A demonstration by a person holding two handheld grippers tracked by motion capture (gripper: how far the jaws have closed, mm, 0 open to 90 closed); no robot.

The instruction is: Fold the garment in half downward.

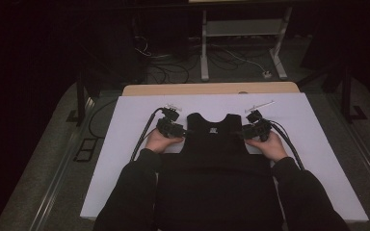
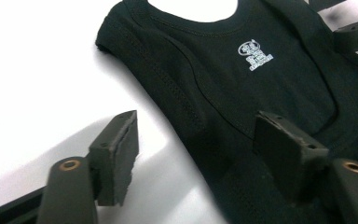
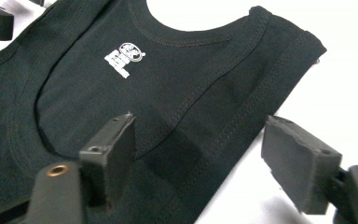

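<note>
On white table cover [image 1: 125, 144], lying flat lengthwise: black tank top [image 1: 212, 144], neck far. Straddling its armhole edges, left gripper [image 2: 193, 149] at left, right gripper [image 3: 198, 158] at right, jaws parted, not yet pinching fabric.

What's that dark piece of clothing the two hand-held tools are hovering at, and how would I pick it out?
Start at the white sheet covering the table: on its middle lies a black sleeveless cotton vest, flat, with its neck hole pointing away from the person. The left tool and right tool flank its shoulder straps. A small white printed label just below the neckline marks it.
</note>
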